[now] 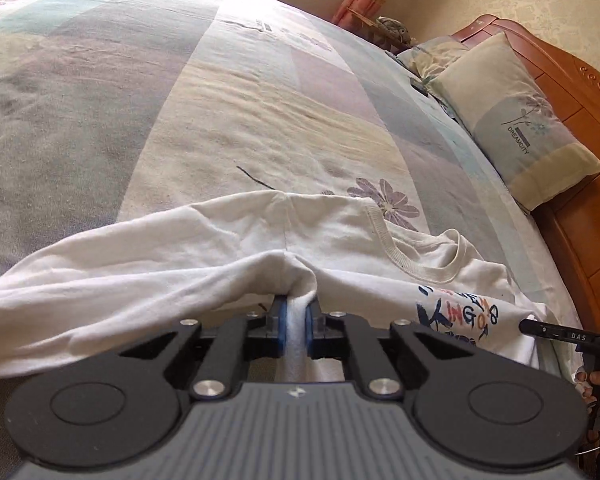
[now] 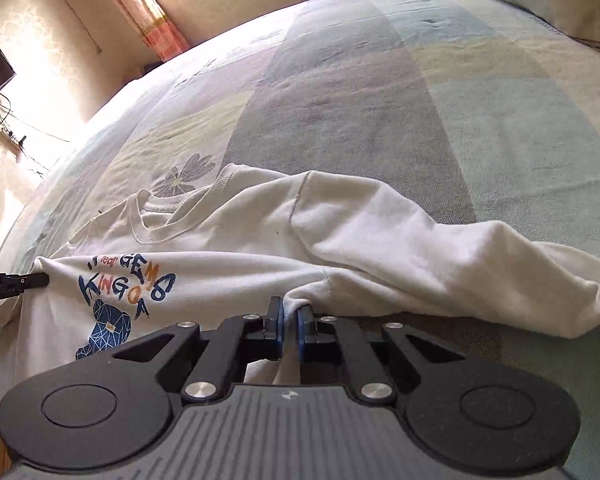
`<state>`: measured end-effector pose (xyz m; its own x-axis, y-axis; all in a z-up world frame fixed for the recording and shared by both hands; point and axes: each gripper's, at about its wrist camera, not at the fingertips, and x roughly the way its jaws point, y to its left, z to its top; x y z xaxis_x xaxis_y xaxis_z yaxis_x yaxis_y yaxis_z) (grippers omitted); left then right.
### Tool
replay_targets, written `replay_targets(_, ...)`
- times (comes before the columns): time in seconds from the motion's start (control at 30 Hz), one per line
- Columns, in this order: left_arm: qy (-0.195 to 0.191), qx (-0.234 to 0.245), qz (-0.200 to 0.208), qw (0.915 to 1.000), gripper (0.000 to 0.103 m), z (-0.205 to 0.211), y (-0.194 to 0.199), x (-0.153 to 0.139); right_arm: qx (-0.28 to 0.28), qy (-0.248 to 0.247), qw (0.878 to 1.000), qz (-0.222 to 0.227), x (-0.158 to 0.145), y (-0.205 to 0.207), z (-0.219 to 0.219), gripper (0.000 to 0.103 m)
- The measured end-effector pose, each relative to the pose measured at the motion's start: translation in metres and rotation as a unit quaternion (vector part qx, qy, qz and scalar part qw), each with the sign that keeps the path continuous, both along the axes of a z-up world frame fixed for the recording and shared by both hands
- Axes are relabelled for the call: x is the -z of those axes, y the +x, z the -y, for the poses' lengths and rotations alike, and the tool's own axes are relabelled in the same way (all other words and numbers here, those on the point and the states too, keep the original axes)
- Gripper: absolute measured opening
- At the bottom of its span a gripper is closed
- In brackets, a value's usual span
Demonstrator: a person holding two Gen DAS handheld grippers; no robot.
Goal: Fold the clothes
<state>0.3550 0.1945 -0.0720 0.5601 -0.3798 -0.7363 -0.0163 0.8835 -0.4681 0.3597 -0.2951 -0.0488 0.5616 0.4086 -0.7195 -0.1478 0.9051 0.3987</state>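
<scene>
White shirt [image 1: 220, 240] on the bed [image 1: 220, 100], and we hold it.
Our left gripper [image 1: 296, 320] and right gripper [image 2: 290, 320] each pinch a fold of it, near the pillow [image 1: 520, 120].

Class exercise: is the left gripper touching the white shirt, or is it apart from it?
Touching. The left wrist view shows the left gripper shut on a bunched fold of the white shirt, the cloth pinched between its blue pads.

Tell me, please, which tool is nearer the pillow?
Right. The right tool grips the shirt on the side toward the pillow; the left tool grips it farther away.
</scene>
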Motion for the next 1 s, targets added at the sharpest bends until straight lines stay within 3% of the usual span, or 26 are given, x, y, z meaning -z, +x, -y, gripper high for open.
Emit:
replay_targets(0.3,0.048,0.003,0.01,0.9988,0.012,0.004,0.014,-0.006,0.025,-0.017,1.0,-0.002,0.013,0.026,-0.007,0.01)
replay_targets(0.37,0.056,0.014,0.004,0.9983,0.012,0.002,-0.001,-0.011,0.035,0.005,0.999,-0.017,0.011,0.014,0.002,0.017)
replay_targets(0.4,0.078,0.022,0.008,0.9967,0.012,0.002,-0.012,-0.015,0.039,0.0,0.999,-0.019,0.008,0.005,0.005,0.029)
replay_targets(0.43,0.11,0.035,0.013,0.9932,0.012,0.004,-0.026,-0.022,0.039,-0.006,0.999,-0.016,0.005,-0.005,0.007,0.034)
replay_targets(0.47,0.136,0.048,0.021,0.9894,0.012,0.007,-0.04,-0.029,0.028,-0.018,0.999,-0.011,-0.001,-0.019,0.007,0.042)
replay_targets(0.57,0.177,0.098,0.047,0.9781,0.016,0.022,-0.079,-0.05,-0.015,-0.057,0.998,0.006,-0.019,-0.064,0.005,0.048)
replay_targets(0.67,0.177,0.161,0.067,0.9687,0.031,0.046,-0.108,-0.057,-0.075,-0.08,0.993,0.035,-0.036,-0.105,-0.013,0.067)
replay_targets(0.77,0.18,0.227,0.062,0.955,0.034,0.077,-0.123,-0.038,-0.143,-0.081,0.984,0.062,-0.039,-0.134,-0.047,0.077)
replay_targets(0.83,0.19,0.253,0.055,0.9471,0.034,0.088,-0.133,-0.022,-0.171,-0.074,0.981,0.059,-0.029,-0.142,-0.068,0.077)
replay_targets(0.9,0.19,0.245,0.063,0.9485,0.035,0.081,-0.148,-0.015,-0.196,-0.082,0.976,0.044,-0.01,-0.15,-0.088,0.077)
replay_targets(1.0,0.184,0.227,0.05,0.9551,0.037,0.063,-0.174,-0.015,-0.215,-0.152,0.963,0.06,0.003,-0.182,-0.083,0.078)
